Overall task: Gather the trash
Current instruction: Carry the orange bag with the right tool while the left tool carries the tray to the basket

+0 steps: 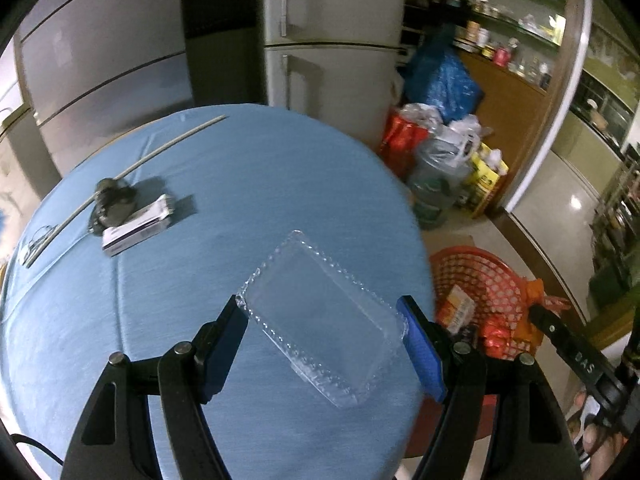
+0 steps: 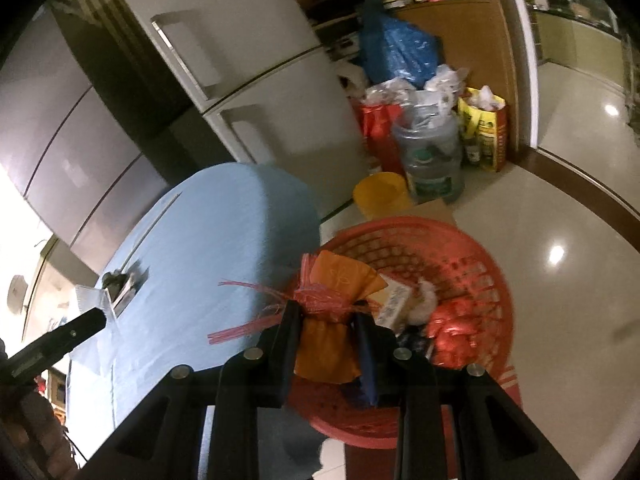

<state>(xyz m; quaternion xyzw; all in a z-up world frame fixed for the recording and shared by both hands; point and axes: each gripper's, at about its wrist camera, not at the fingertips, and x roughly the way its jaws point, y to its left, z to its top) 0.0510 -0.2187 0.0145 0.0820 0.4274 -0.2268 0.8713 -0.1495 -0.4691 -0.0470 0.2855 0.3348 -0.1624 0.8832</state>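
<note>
My right gripper [image 2: 326, 316] is clenched on an orange packet wrapped in red mesh netting [image 2: 334, 300], hanging above the near rim of the red basket [image 2: 472, 248] on the floor beside the table. If I let go here the packet may catch the rim, or its loose red strands may snag on my fingers and drag it out onto the tiles.

My left gripper [image 1: 322, 322] holds a clear plastic tray [image 1: 320, 320] by its two long edges, above the blue tablecloth [image 1: 240, 184] near the table's edge. The tray is thin and slick, so it could buckle or slip as I carry it over.

By my count: two pieces of trash in hand, one basket, and in it a shiny red wrapper [image 2: 452, 336], a small carton [image 2: 394, 300] and something white, though blur may hide more. On the cloth lie one small box [image 1: 136, 226], one dark lump [image 1: 114, 206] and one long rod [image 1: 120, 178].
</note>
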